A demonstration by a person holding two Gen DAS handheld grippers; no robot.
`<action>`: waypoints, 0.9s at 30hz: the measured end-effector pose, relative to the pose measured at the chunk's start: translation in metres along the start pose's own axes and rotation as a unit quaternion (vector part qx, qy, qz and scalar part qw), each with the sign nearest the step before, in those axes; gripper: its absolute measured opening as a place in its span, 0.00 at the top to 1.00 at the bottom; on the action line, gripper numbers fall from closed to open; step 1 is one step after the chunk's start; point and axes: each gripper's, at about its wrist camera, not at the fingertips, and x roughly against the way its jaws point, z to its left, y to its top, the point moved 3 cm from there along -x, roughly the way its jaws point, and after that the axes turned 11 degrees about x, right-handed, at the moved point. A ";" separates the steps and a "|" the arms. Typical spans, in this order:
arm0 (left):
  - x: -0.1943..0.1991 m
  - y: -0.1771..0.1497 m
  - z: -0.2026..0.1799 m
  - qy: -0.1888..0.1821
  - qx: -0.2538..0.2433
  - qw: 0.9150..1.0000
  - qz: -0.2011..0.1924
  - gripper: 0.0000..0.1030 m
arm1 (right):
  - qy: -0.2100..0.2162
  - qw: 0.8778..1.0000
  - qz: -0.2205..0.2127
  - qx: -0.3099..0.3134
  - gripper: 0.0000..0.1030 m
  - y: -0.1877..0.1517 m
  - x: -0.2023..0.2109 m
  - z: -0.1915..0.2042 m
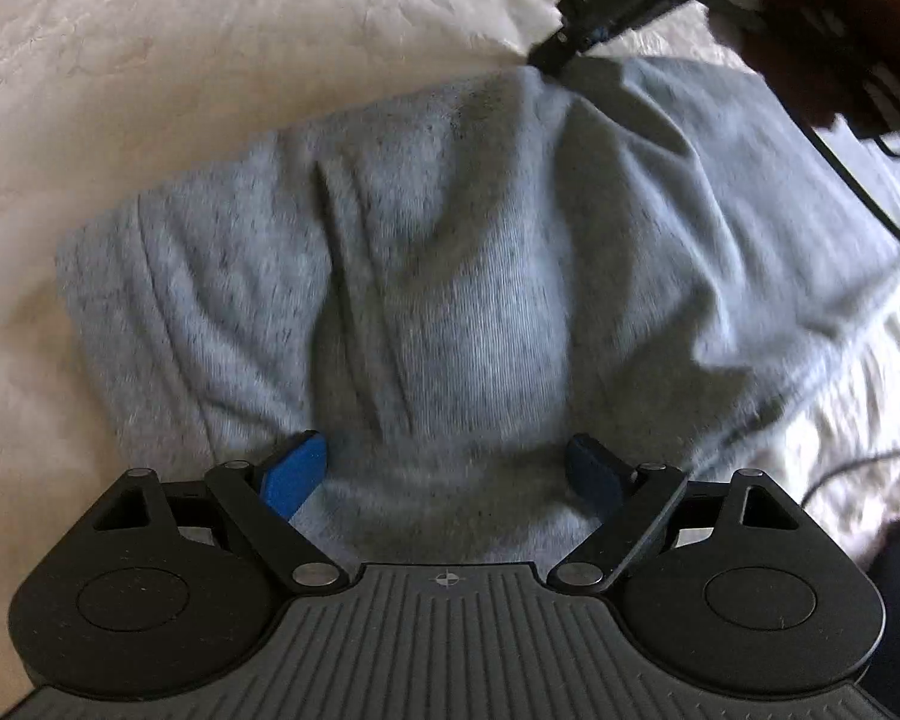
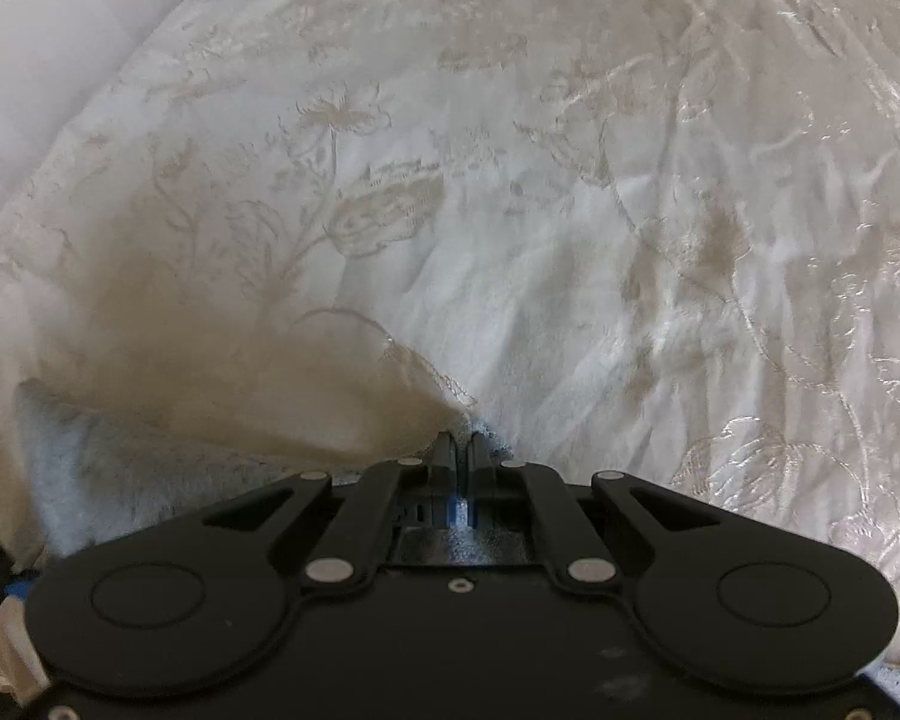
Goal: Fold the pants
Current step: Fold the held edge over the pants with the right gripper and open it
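Grey knit pants point(image 1: 450, 276) lie bunched in a folded heap on a cream embroidered bedspread point(image 1: 210, 30). My left gripper point(image 1: 447, 471) is open, its blue fingertips point(image 1: 297, 471) spread wide over the near edge of the heap, with cloth between them. My right gripper point(image 1: 546, 54) shows at the far top edge of the heap, pinching the cloth there. In the right wrist view my right gripper point(image 2: 461, 450) is shut on a small bit of the grey pants point(image 2: 492, 447); more of the pants point(image 2: 90, 468) trail to the lower left.
The bedspread point(image 2: 570, 180) fills the right wrist view, creased and flowered. A black cable point(image 1: 858, 192) hangs from the right gripper across the pants' right side. A hand point(image 1: 822, 30) holds that gripper at top right.
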 end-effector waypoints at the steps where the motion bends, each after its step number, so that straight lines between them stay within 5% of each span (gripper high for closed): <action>1: 0.001 0.000 0.000 -0.001 -0.001 1.000 0.004 0.15 | -0.001 1.000 0.001 -0.002 0.96 0.000 -0.002 0.000; 8: 0.020 0.011 0.009 -0.007 -0.014 0.999 0.038 0.17 | -0.029 0.999 -0.026 -0.012 0.84 0.003 0.022 -0.003; 14: 0.049 0.053 -0.002 -0.028 0.010 0.998 -0.048 0.17 | -0.027 0.995 -0.080 -0.044 0.83 -0.041 0.087 0.009; 17: 0.028 0.060 -0.007 -0.033 0.020 0.998 -0.044 0.17 | -0.006 0.998 -0.049 -0.046 0.83 -0.082 0.092 0.032; 21: -0.009 0.026 0.001 0.020 0.006 0.999 0.036 0.16 | 0.038 0.997 0.045 -0.050 0.83 -0.149 0.075 0.065; 23: -0.006 0.017 0.002 0.017 -0.010 0.999 0.040 0.16 | 0.062 0.994 0.085 -0.039 0.84 -0.178 0.070 0.080; 27: 0.016 0.029 -0.001 0.004 0.017 0.999 0.039 0.16 | 0.063 0.995 0.050 -0.058 0.84 -0.178 0.097 0.076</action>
